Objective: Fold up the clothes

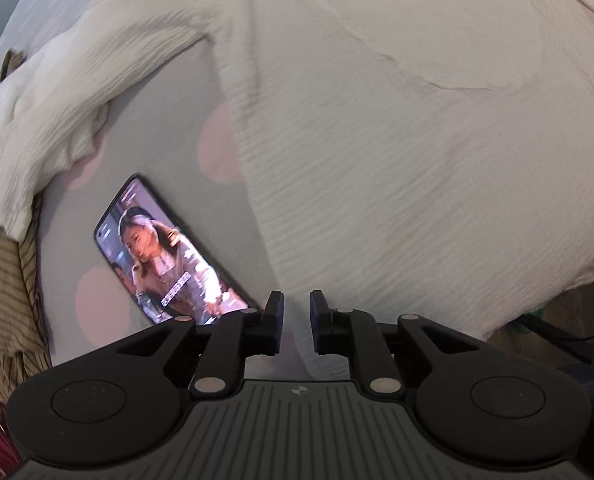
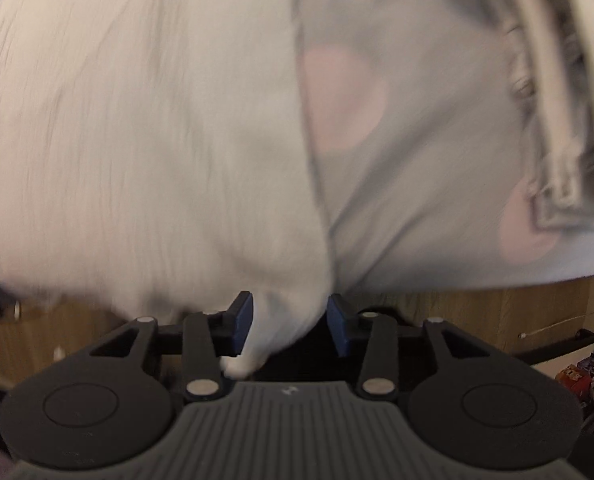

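Observation:
A white crinkled top (image 1: 397, 140) lies spread flat on a grey bed sheet with pink dots (image 1: 169, 120), and one sleeve (image 1: 77, 92) stretches out to the left. My left gripper (image 1: 297, 320) points down over the top's near hem. Its jaws stand a little apart and nothing is pinched between them. In the blurred right wrist view the same top (image 2: 137, 140) fills the left half. My right gripper (image 2: 290, 324) is open wide, and a corner of the white fabric hangs loose between the blue pads, close to the left one.
A lit phone (image 1: 165, 256) lies on the sheet just left of my left gripper. Striped beige cloth (image 1: 5, 300) is heaped at the left edge. A folded beige garment (image 2: 557, 120) lies at the right on the sheet (image 2: 417, 160). Wooden floor (image 2: 477, 304) shows past the bed edge.

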`<control>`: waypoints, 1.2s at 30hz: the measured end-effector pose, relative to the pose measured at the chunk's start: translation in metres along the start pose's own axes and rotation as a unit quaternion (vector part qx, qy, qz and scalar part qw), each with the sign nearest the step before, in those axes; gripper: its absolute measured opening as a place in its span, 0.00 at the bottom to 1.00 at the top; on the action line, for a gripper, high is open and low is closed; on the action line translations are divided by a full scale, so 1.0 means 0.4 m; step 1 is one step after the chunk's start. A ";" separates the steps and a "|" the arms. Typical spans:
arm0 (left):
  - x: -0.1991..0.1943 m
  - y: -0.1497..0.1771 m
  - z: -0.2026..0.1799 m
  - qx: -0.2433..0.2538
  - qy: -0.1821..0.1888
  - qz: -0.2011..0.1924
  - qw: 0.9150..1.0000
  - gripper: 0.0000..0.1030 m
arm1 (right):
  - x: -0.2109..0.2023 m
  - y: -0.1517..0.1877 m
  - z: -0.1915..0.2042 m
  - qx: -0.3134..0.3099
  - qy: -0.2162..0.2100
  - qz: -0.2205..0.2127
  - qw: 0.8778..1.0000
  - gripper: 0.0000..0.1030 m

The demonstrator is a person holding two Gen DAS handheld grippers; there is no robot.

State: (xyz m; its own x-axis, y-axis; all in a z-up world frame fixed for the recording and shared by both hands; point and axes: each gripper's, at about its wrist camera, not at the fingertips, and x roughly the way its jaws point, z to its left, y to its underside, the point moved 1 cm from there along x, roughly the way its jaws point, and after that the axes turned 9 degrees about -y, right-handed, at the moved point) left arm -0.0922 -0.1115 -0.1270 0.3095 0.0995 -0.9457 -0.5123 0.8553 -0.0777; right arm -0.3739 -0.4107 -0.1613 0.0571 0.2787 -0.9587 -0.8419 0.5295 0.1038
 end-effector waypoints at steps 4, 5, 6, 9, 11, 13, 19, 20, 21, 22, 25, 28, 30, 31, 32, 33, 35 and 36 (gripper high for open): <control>-0.004 -0.014 -0.023 0.020 -0.003 -0.010 1.000 0.12 | 0.058 0.014 0.006 -0.026 0.033 0.031 0.999 0.44; -0.004 -0.018 -0.025 0.021 -0.004 -0.012 1.000 0.12 | 0.068 0.011 -0.002 -0.021 0.040 0.034 0.998 0.44; -0.005 -0.023 -0.027 0.022 -0.004 -0.013 1.000 0.12 | 0.077 0.007 -0.011 -0.016 0.047 0.037 0.998 0.44; -0.005 -0.033 -0.034 0.025 -0.005 -0.016 1.000 0.12 | 0.067 -0.003 -0.034 0.005 0.055 0.019 0.998 0.44; -0.008 -0.042 -0.038 0.031 -0.003 -0.023 0.999 0.12 | 0.043 -0.007 -0.039 0.015 0.049 0.002 0.999 0.44; -0.019 -0.052 -0.045 0.034 0.000 -0.031 0.999 0.12 | 0.008 -0.011 -0.028 0.013 0.031 -0.017 0.999 0.44; -0.043 -0.116 -0.014 0.005 -0.005 -0.046 0.999 0.12 | -0.126 -0.086 0.002 0.016 -0.007 -0.117 0.993 0.44; -0.046 -0.132 0.001 -0.007 -0.003 -0.050 0.999 0.12 | -0.145 -0.108 0.001 0.021 -0.018 -0.130 0.991 0.44; -0.049 -0.147 0.016 -0.021 0.000 -0.054 0.998 0.12 | -0.161 -0.132 -0.002 0.026 -0.028 -0.143 0.989 0.44; -0.052 -0.163 0.033 -0.036 0.003 -0.058 0.998 0.12 | -0.176 -0.156 -0.006 0.031 -0.036 -0.156 0.987 0.44; -0.050 -0.197 0.086 -0.078 0.010 -0.072 0.994 0.12 | -0.200 -0.228 -0.015 0.050 -0.054 -0.189 0.979 0.44; -0.040 -0.229 0.140 -0.120 0.010 -0.084 0.989 0.13 | -0.207 -0.288 -0.027 0.069 -0.065 -0.217 0.971 0.44; -0.025 -0.250 0.178 -0.152 0.012 -0.090 0.984 0.13 | -0.200 -0.333 -0.026 0.082 -0.072 -0.233 0.966 0.44; -0.017 -0.259 0.198 -0.170 0.015 -0.092 0.981 0.13 | -0.196 -0.357 -0.033 0.088 -0.075 -0.238 0.964 0.44; -0.007 -0.268 0.219 -0.192 0.021 -0.093 0.977 0.13 | -0.193 -0.378 -0.033 0.093 -0.079 -0.244 0.962 0.44; 0.007 -0.276 0.239 -0.215 0.033 -0.089 0.972 0.13 | -0.189 -0.394 -0.033 0.097 -0.083 -0.250 0.960 0.44; 0.039 -0.289 0.272 -0.260 0.063 -0.078 0.960 0.14 | -0.178 -0.425 -0.036 0.106 -0.092 -0.263 0.955 0.44; 0.057 -0.294 0.285 -0.284 0.082 -0.072 0.952 0.15 | -0.172 -0.440 -0.040 0.110 -0.097 -0.269 0.952 0.44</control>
State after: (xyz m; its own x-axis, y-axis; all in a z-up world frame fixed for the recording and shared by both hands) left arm 0.0664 -0.1517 -0.1032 0.3043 -0.1186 -0.9452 -0.8394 0.4356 -0.3249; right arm -0.2381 -0.5358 -0.1179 0.5640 0.0506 -0.8242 -0.5317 0.7860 -0.3156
